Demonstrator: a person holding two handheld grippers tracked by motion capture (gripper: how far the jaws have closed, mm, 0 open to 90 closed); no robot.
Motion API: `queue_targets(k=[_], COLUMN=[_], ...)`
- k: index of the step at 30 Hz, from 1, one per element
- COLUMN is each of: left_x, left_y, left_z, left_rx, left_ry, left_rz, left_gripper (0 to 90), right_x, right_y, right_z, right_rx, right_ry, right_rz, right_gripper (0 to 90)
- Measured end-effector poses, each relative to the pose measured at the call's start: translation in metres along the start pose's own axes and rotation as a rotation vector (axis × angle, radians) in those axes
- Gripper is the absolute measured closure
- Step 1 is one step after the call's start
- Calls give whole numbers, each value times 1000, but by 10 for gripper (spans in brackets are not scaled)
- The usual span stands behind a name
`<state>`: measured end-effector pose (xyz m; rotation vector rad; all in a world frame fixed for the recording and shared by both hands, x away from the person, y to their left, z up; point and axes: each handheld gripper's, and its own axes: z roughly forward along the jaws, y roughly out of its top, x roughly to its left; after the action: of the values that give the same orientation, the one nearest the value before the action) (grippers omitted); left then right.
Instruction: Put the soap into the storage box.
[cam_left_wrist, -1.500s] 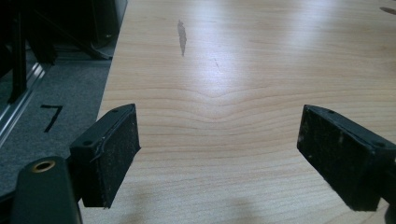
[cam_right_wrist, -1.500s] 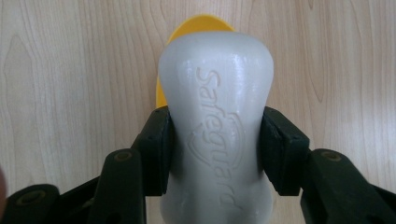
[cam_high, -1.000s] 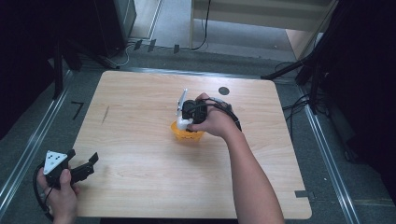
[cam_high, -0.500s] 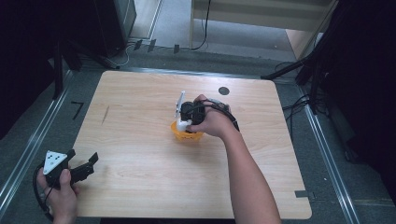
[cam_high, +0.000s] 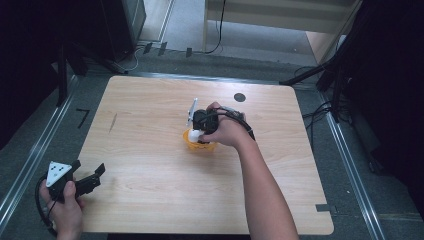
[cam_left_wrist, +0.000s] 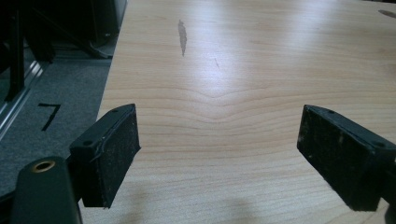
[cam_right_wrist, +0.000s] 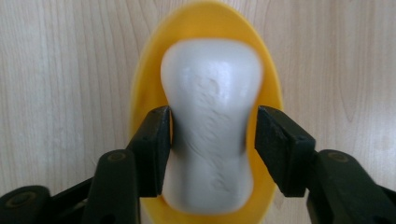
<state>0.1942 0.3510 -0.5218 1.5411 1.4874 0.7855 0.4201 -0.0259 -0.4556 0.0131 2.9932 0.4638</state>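
Pale wood table (cam_high: 150, 200) spans the high view, dark floor all around it. Nearest, at the lower left of the frame, the left gripper (cam_high: 87, 180) hovers by the table's corner, jaws spread wide with nothing between them. Farther in, at the centre of the frame, the right gripper (cam_right_wrist: 212, 140) points down over a yellow dish (cam_right_wrist: 149, 93) holding a white soap bar (cam_right_wrist: 212, 116). Its jaws bracket the bar's narrow waist: the left pad touches, while the right seems just off it, so I cannot tell whether it is truly pinching. To do this well, squeeze squarely at the waist and move straight up or down, since soap likely slips and the dish may shift.
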Motion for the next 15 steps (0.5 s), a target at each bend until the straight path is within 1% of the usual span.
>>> queue_targets(k=[1, 3, 4, 6, 8, 11, 12, 13, 14, 15], left_x=[0, 0, 0, 0, 0, 0, 0, 0, 0, -1], left_y=[0, 0, 0, 0, 0, 0, 0, 0, 0, 0], left_z=[0, 0, 0, 0, 0, 0, 0, 0, 0, 0], left_rx=[-1, 0, 2, 1, 7, 9, 9, 9, 10, 8], left_ry=[-1, -1, 0, 0, 2, 2, 3, 3, 3, 4], left_rz=[-1, 0, 4, 4, 8, 10, 13, 13, 13, 12], left_gripper=[133, 133, 133, 133, 133, 133, 133, 133, 133, 133], right_x=[0, -1, 0, 0, 1, 2, 2, 3, 3, 4], right_y=[0, 0, 0, -1, -4, -7, -9, -13, -13, -14], right_z=[-3, -7, -11, -12, -15, -18, -19, -22, -22, -24], right_rx=[-14, -24, -27, -29, -31, -33, -42, -51, -51, -51], right_ry=[-6, -12, -9, -12, -6, -6, -4, -1, -1, -4], right_rz=[11, 8, 17, 8, 28, 40, 40, 51, 51, 62], right_gripper=[465, 465, 467, 467, 466, 467, 466, 458, 458, 447])
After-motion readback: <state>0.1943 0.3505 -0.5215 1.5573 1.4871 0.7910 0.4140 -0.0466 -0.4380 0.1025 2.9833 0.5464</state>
